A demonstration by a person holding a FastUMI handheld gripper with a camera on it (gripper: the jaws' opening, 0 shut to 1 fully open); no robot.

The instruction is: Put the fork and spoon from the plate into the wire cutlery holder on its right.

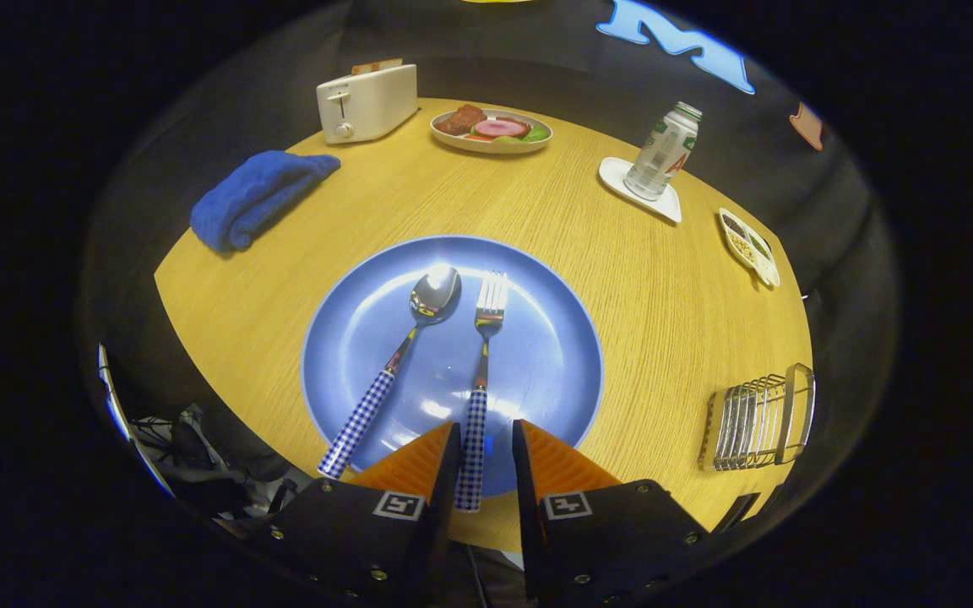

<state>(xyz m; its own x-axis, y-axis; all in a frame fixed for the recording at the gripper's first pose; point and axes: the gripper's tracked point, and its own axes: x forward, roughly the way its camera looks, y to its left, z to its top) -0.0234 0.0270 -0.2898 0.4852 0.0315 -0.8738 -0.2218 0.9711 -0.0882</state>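
A blue plate [541, 355] lies on the wooden table just ahead of me. On it lie a spoon [404, 348] and a fork [484, 363], both with blue-checked handles pointing toward me, the spoon to the fork's left. My gripper [486, 429] is low over the plate's near rim with the end of the fork's handle between its fingers. The handle lies against the left finger, with a dark gap on the right side, so the gripper is open. The wire cutlery holder [757, 418] stands on the table to the right of the plate, near the table edge.
Beyond the plate are a folded blue towel [258, 196] at the left, a white toaster [366, 103], a plate of food [491, 129], a bottle on a white coaster [662, 152] and a small divided dish [748, 247] at the right. Bare wood separates plate and holder.
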